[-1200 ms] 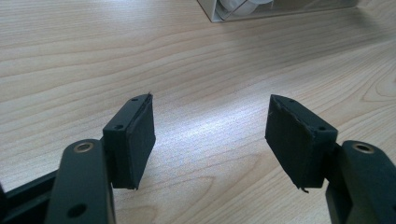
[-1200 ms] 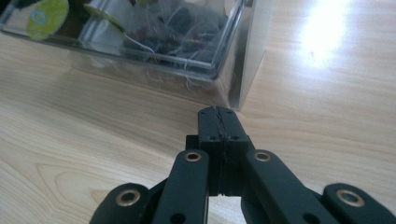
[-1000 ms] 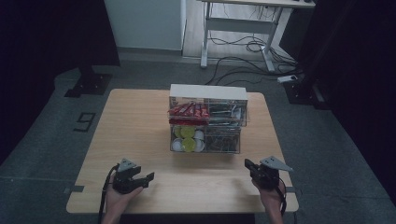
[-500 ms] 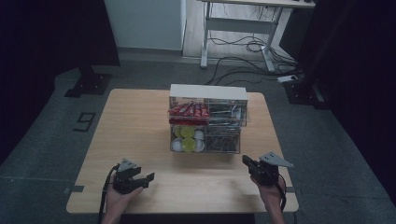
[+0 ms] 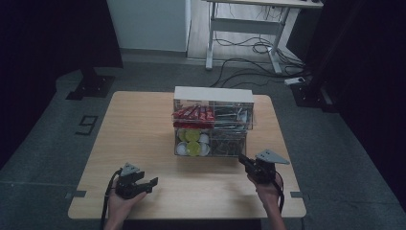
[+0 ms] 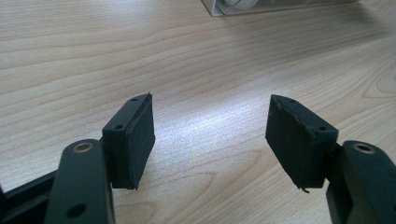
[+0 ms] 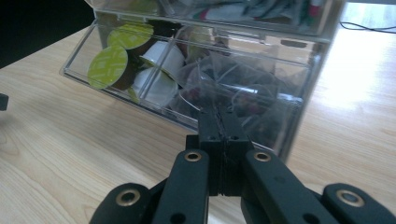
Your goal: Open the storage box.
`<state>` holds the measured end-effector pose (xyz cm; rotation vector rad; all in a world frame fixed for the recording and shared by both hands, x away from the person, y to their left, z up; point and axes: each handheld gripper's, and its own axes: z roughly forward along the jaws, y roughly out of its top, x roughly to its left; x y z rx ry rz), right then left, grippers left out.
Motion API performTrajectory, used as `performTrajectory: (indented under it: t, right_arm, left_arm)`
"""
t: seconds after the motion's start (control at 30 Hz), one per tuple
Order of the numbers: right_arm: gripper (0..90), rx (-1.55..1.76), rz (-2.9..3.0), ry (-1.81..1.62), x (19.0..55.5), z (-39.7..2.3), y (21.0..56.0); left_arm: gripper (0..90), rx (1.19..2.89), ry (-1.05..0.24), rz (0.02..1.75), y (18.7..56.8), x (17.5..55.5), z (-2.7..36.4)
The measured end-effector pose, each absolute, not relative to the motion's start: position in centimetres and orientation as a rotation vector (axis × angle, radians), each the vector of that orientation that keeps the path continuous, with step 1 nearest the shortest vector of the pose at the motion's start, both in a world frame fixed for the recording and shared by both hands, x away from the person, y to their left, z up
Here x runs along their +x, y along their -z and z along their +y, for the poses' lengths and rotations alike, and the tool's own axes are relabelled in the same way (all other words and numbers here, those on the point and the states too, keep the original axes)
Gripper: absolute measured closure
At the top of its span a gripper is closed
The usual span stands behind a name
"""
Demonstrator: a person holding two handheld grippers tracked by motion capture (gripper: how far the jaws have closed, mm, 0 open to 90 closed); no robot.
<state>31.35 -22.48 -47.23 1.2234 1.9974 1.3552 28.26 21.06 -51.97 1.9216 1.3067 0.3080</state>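
One clear organiser (image 7: 299, 88) sits just ahead of the right claw (image 7: 223, 122) (clamped together, empty).

Organizer (image 5: 213, 125) mid-table (image 5: 143, 124); capsules (image 5: 191, 142) in lower left compartment, sachets (image 5: 193, 113) above them.

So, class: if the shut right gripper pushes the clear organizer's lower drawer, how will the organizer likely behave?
The organizer looks like rigid plastic, so it probably won't flex. Standing two tiers tall and full, it may slide rather than tip. The capsules lie loose and could shift.
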Motion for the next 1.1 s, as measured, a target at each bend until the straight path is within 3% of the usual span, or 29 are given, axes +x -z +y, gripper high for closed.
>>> performTrajectory:
  t: [1.1]
  right_arm:
    - [89.1,1.251,2.084,-1.377,33.2,-19.0,49.4]
  left_arm:
    - [33.2,1.921,-0.315,1.304,52.0,28.2,20.8]
